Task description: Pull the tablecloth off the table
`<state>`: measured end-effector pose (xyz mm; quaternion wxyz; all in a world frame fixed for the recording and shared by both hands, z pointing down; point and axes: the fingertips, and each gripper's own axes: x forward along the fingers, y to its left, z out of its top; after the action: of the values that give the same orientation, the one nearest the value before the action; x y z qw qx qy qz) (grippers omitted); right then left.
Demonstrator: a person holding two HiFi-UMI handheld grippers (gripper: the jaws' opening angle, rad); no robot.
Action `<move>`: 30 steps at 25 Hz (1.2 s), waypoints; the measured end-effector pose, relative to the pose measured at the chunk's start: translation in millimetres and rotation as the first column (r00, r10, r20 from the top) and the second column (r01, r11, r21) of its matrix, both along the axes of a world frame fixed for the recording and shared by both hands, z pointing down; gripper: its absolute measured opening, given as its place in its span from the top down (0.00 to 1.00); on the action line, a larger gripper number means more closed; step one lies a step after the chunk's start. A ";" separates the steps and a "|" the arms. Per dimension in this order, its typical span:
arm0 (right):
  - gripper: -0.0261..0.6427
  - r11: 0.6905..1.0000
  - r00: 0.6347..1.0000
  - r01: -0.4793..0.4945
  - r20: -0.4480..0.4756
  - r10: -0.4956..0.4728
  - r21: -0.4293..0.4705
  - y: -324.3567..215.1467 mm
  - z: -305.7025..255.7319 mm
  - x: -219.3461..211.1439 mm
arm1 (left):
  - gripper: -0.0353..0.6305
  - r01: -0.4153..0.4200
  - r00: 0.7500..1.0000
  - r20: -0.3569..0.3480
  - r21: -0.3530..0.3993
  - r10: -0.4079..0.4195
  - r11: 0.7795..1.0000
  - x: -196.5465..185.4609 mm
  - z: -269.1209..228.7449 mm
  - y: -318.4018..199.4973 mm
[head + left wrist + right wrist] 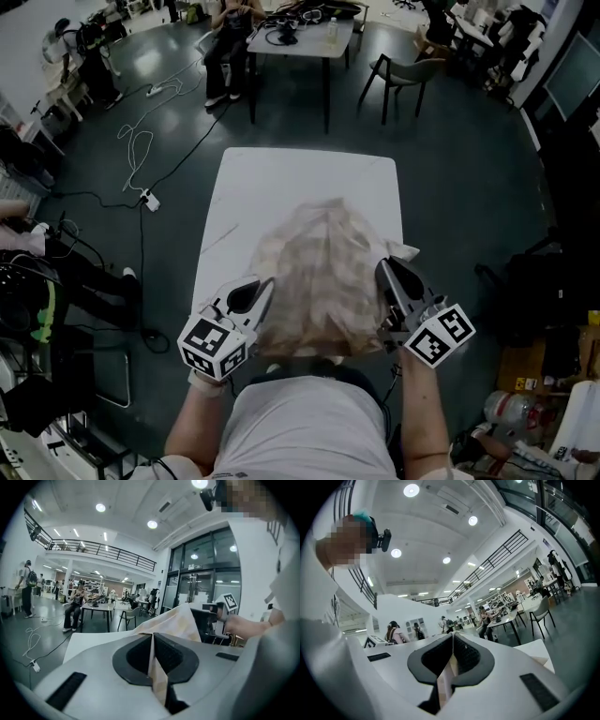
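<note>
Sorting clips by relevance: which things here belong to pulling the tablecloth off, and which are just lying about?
Job in hand: tablecloth, bunched up; white table under it; left gripper and right gripper, each shut on the tablecloth.

Lying about: far table; grey chair; power strip; plastic bottle.

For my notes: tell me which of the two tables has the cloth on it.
The near white table, with the bunched tablecloth resting on it; the far table holds cables, no cloth.
</note>
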<state>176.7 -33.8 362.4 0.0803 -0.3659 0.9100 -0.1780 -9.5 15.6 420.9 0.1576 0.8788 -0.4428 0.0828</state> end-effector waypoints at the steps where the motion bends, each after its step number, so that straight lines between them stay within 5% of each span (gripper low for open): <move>1: 0.91 1.000 1.000 -0.016 -0.005 0.016 0.008 5.1 -4.0 -3.9 | 0.93 -0.015 1.000 -0.007 0.010 0.015 1.000 -3.7 -3.2 4.9; 15: 0.91 0.958 0.961 -0.276 -0.006 0.277 0.074 111.7 -40.3 -28.6 | 0.93 -0.241 0.964 -0.094 0.086 0.249 0.967 -40.4 -25.7 64.4; 30: 0.91 0.866 0.881 -0.462 -0.009 0.473 0.192 206.6 -91.9 42.2 | 0.93 -0.456 0.866 -0.135 0.178 0.481 0.872 56.9 -60.3 105.8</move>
<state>219.0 172.8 270.5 0.1290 -0.5711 0.8086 -0.0582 47.4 121.4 360.5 0.1091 0.9726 -0.2049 0.0098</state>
